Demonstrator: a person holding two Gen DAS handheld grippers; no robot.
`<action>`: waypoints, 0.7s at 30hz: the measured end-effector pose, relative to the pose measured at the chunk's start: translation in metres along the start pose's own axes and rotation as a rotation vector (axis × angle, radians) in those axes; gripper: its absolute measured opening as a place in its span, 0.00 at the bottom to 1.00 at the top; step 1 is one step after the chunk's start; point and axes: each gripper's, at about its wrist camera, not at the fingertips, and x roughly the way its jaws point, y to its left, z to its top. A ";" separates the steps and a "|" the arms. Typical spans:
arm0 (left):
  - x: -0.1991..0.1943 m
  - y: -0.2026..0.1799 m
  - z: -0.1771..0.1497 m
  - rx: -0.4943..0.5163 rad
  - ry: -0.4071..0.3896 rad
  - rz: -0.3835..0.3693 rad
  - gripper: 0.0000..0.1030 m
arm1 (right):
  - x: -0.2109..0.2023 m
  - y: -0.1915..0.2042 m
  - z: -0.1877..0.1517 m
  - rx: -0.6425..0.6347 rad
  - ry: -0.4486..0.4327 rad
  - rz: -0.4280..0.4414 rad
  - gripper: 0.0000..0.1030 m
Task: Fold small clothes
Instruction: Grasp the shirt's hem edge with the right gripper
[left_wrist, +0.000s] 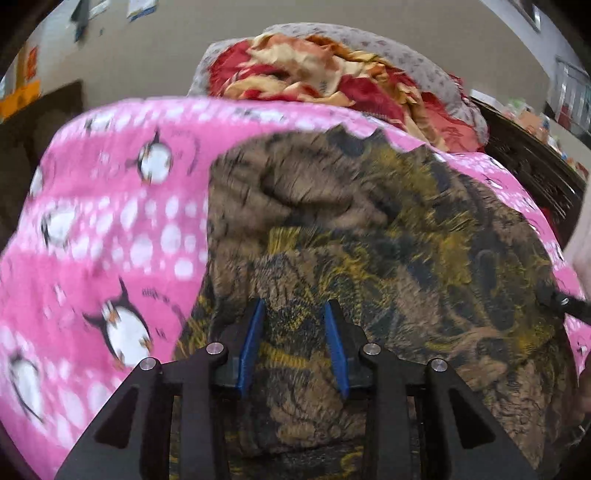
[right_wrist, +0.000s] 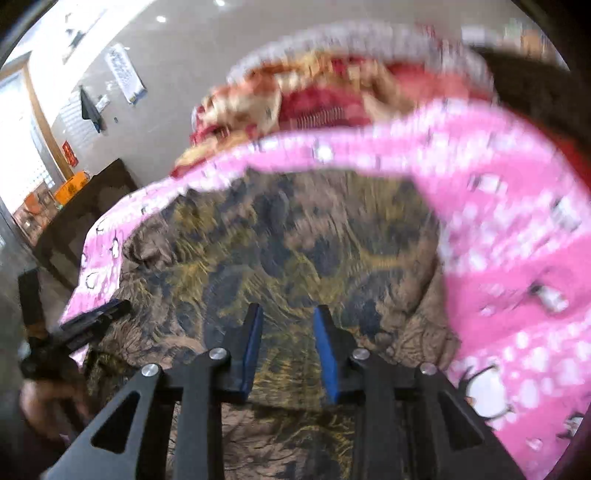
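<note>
On top of a pink penguin-print blanket (left_wrist: 110, 229) lies the brown patterned garment (left_wrist: 369, 229), a rumpled cloth with yellow and dark markings that covers most of the middle of both views. Behind the blanket sits a heap of red and cream floral fabric (left_wrist: 314, 70) over a grey dotted cover (left_wrist: 406, 62). Seen from the left wrist, the left gripper (left_wrist: 294, 308) points down at the near part of the garment, its blue-lined jaws standing a narrow gap apart with the cloth showing between them; whether the pads pinch any fold I cannot tell through the blur. Seen from the right wrist, the right gripper (right_wrist: 289, 312) hangs over the same garment nearer its other side, jaws likewise a small gap apart, and no grip on the cloth can be made out. At that view's left edge the left gripper appears again over the garment's edge, carried by a hand (right_wrist: 48, 402).
</note>
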 end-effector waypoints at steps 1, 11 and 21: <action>-0.001 0.002 -0.001 -0.005 -0.005 -0.008 0.13 | 0.008 -0.015 -0.001 0.000 0.032 -0.078 0.10; -0.001 0.007 -0.003 -0.027 -0.003 -0.035 0.14 | -0.001 -0.080 -0.020 0.204 -0.028 -0.065 0.00; -0.001 0.006 -0.001 -0.034 0.001 -0.048 0.16 | -0.010 -0.097 -0.023 0.285 -0.073 -0.113 0.00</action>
